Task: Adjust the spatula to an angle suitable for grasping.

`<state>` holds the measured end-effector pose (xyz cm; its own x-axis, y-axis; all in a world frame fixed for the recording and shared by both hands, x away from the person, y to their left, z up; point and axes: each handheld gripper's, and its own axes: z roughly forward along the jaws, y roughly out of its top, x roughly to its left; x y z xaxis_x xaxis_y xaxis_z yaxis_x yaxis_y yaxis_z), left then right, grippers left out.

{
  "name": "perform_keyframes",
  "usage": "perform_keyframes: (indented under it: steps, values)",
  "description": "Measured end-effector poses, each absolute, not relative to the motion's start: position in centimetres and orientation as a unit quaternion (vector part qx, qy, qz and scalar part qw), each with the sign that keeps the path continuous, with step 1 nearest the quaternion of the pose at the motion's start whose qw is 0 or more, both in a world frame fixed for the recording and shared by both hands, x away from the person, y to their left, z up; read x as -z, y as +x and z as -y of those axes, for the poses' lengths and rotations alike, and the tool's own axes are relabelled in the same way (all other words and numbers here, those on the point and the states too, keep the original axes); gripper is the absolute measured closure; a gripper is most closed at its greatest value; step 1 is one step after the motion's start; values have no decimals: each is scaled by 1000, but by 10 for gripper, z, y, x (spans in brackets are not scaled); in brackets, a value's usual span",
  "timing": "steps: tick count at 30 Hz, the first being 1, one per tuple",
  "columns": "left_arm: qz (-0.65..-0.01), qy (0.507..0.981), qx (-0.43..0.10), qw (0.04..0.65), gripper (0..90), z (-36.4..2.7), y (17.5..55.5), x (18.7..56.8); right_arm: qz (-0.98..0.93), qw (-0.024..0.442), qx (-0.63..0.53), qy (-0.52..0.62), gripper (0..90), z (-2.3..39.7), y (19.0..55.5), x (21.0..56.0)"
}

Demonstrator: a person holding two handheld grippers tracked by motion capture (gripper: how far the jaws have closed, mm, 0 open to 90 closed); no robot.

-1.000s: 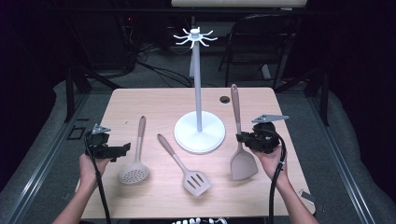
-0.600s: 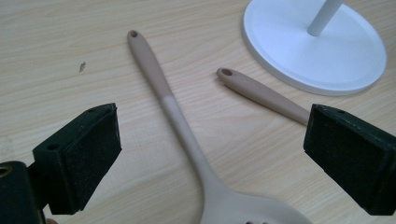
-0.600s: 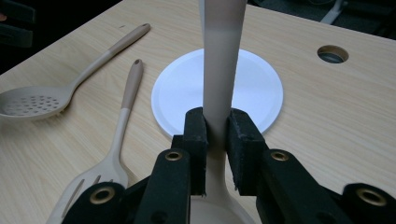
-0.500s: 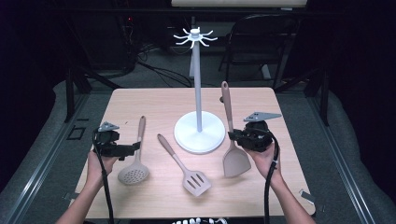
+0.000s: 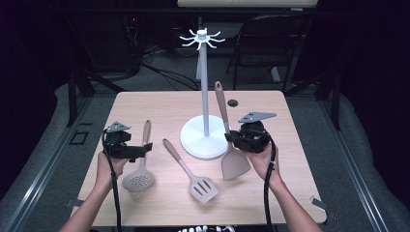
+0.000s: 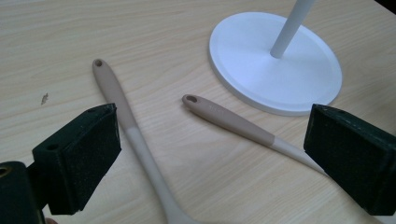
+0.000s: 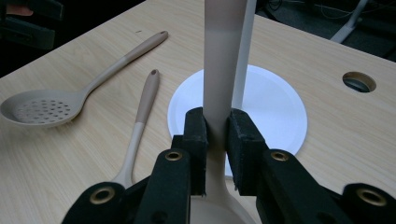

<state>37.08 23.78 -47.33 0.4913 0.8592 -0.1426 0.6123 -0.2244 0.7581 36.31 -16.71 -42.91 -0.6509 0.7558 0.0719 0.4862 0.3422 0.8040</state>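
Pressed from both sides by the black pads [image 7: 198, 140] of the right gripper [image 5: 240, 138], the handle of the solid turner [image 5: 234, 162] is held firmly, with no gap between pad and handle. This turner stands tilted, its handle end pointing up beside the pole of the white utensil stand [image 5: 205, 116] and its flat blade hanging low in front of the round base of the stand, at the base's right edge. The high view does not show whether the blade touches the table [image 5: 159, 104].

To the left of the stand's base, the slotted turner [image 5: 191, 171] lies flat on the table, its handle end pointing toward the base. Farther left of the stand lies the skimmer spoon [image 5: 139, 166], with its round holed bowl toward the person. The left gripper [image 5: 138, 151] is near this spoon's handle, and its pads [image 6: 79, 156] stand wide apart, holding nothing; the spoon's handle runs on the table below, between them.
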Motion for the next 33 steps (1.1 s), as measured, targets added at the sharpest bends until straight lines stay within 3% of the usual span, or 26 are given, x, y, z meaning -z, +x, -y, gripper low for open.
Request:
perform_keyframes:
  steps: [33]
  values:
    - [-413,780,-125,453,43,-168,384,447,-813,159,-425,365,788,146,363,426]
